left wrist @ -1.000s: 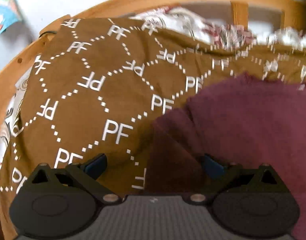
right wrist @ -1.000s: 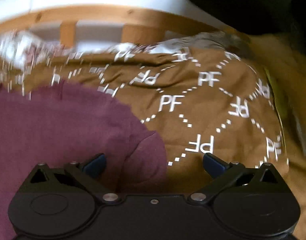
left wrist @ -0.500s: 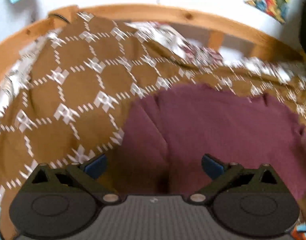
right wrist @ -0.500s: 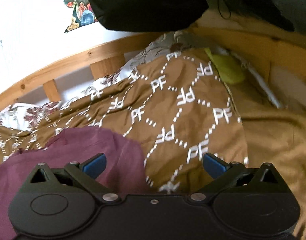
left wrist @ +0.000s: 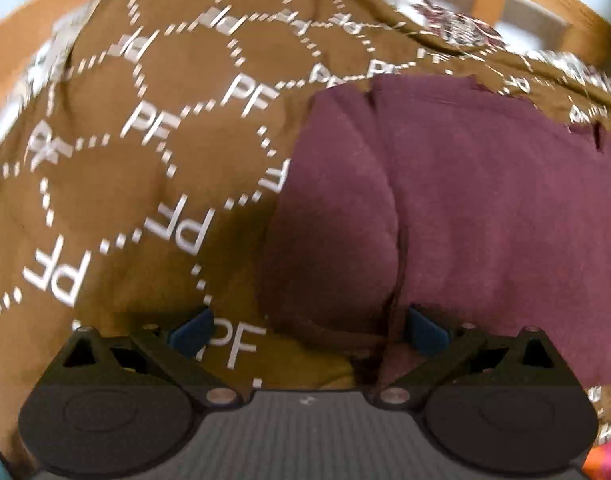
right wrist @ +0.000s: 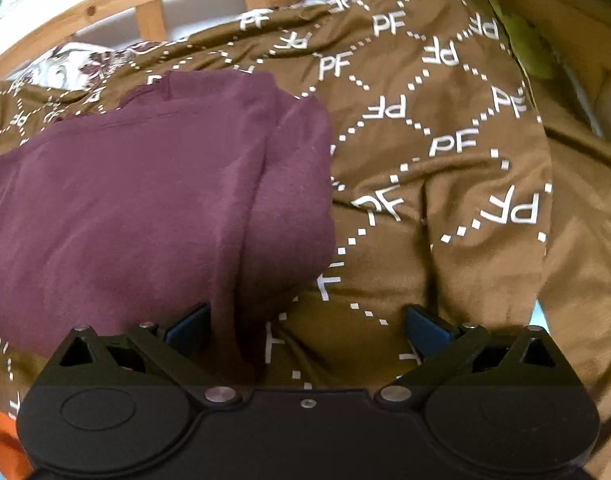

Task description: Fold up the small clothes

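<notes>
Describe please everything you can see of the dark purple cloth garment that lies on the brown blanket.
The dark purple cloth garment looks like soft knit, plain, without print. It lies spread on the brown blanket with white PF letters, and its far edge looks uneven. One side flap is folded over the body, which leaves a long crease and a rounded edge. Both open grippers, left and right, hover at its near side corners; neither grips it.

White "PF" letters repeat across the brown blanket [right wrist: 445, 184]; blurred, apparently the same, in the left view.
</notes>
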`<state>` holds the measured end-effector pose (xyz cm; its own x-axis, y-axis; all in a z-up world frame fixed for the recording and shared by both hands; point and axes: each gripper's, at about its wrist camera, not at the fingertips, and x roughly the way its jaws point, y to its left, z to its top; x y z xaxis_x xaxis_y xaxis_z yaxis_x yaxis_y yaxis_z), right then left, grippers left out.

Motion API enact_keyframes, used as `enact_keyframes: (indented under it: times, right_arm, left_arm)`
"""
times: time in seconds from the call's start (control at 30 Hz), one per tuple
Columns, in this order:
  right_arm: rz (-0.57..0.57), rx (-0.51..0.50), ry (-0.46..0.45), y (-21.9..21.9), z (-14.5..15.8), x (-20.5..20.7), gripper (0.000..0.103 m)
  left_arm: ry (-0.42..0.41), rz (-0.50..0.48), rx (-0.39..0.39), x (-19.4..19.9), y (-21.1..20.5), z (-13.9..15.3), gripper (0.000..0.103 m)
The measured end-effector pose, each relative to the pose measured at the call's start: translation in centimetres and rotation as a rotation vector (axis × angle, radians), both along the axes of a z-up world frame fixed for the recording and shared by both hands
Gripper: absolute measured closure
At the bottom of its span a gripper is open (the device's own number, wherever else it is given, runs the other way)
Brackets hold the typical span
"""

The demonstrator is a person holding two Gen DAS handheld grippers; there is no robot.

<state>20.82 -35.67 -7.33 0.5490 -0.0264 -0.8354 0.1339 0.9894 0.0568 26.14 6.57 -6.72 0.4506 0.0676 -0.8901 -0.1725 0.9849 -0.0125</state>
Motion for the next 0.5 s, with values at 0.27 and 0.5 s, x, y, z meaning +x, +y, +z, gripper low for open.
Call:
enact_keyframes:
  times: [0.27, 0.5]
  right_arm:
    - [0.010, -0.004, -0.001, -0.18, -0.21, 0.13, 0.000]
    - [0.009, -0.004, -0.003, -0.07, -0.23, -0.02, 0.000]
  left_arm:
    - [0.001, 0.005, -0.013, -0.45, 0.74, -0.05, 0.000]
    - [0.004, 0.009, -0.023, -0.19, 0.55, -0.01, 0.000]
